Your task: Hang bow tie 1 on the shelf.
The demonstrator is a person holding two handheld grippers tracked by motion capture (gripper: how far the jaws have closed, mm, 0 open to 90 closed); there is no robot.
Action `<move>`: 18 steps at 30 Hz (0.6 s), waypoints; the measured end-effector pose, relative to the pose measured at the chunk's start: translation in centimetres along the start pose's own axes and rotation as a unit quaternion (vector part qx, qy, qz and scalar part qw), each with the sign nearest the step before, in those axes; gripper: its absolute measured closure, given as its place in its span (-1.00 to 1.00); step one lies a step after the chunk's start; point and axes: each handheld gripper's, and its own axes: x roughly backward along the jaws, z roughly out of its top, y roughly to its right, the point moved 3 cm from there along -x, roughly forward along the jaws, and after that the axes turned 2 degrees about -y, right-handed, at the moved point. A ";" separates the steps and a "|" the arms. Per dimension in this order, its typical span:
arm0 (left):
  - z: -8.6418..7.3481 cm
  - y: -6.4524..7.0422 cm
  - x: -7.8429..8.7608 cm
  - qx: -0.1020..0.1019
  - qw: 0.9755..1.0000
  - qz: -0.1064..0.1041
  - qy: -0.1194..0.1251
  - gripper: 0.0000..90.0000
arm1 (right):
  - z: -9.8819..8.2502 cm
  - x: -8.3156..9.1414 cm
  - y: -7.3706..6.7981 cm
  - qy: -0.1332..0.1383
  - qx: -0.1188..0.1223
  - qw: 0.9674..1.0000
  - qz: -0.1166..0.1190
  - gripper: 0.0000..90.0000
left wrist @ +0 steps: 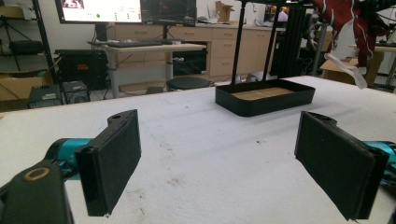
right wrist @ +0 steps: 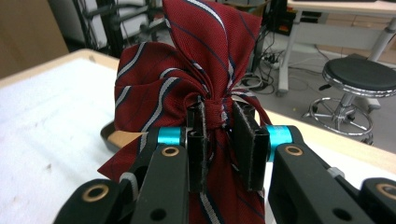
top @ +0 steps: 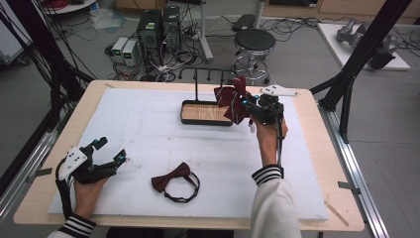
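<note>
We note the left hand-held gripper (left wrist: 217,163) with jaws spread wide over the white bench (left wrist: 196,140); a black tray (left wrist: 265,99) sits at one o'clock.

Tray (top: 206,120) table centre-rear; striped bow (top: 233,99) above its R end; plain bow tie (top: 177,181) front-centre.

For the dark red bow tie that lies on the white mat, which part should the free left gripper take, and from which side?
Probably the centre knot of the plain bow tie, coming from above with the open left gripper. It lies flat on the white mat, and the knot is its narrowest, thickest part; the wings spread flat and the black strap loop is thin and slack.
</note>
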 end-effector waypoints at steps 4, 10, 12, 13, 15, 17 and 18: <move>0.0 0.0 0.0 0.000 1.000 0.000 -0.001 -0.67 | 0.8 0.0 0.5 0.018 -0.012 1.000 -0.005 0.69; 0.0 0.0 0.0 0.001 1.000 0.001 0.000 -0.67 | 1.8 -0.5 1.0 0.024 -0.017 1.000 -0.005 0.69; 0.0 0.0 0.0 0.001 1.000 0.001 0.000 -0.67 | 2.0 -0.6 1.1 0.029 -0.017 0.999 -0.006 0.69; 0.0 0.0 0.0 0.001 1.000 0.001 0.000 -0.67 | 2.2 -0.7 1.1 0.030 -0.017 0.999 -0.004 0.69; 0.0 0.0 0.0 0.001 1.000 0.001 0.000 -0.67 | 2.5 -0.9 1.2 0.032 -0.018 0.999 -0.006 0.69; 0.0 0.0 0.0 0.001 1.000 0.001 0.000 -0.67 | 2.8 -1.1 1.2 0.032 -0.019 0.999 -0.007 0.69; 0.0 0.0 0.0 0.002 1.000 0.001 0.000 -0.67 | 3.0 -1.2 1.2 0.033 -0.018 0.999 -0.007 0.69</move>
